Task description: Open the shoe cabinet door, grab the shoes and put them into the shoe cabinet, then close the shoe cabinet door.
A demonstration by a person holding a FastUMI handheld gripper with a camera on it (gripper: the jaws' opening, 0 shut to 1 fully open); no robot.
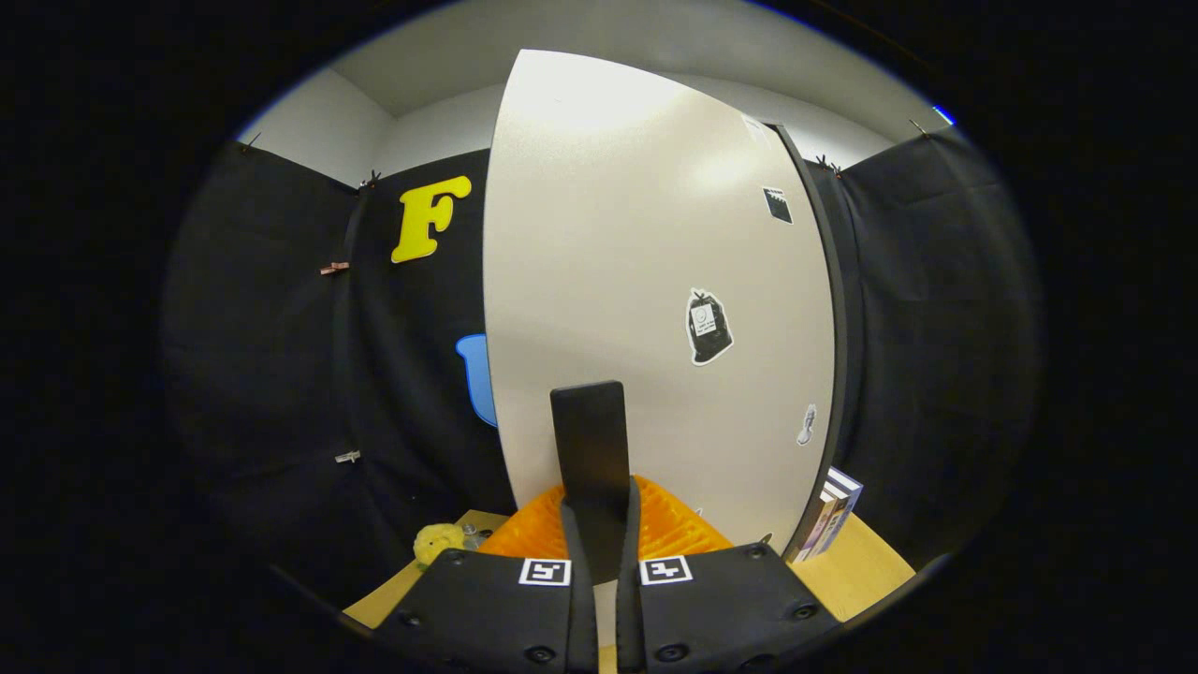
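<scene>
Gripper view: my jaws [597, 524] pinch the dark handle [590, 440] on the cabinet door [646, 234]. Door step in hand, opening or closing I cannot tell; next, swing it steadily.

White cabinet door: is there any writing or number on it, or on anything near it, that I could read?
Black bag-shaped sticker on the white cabinet door: print too small to read.
Small black square sticker: nothing legible.
Colourful book spines beside the door: blurred.
Gripper, shut on the black flat handle: square black-and-white markers, patterns, no words.
</scene>
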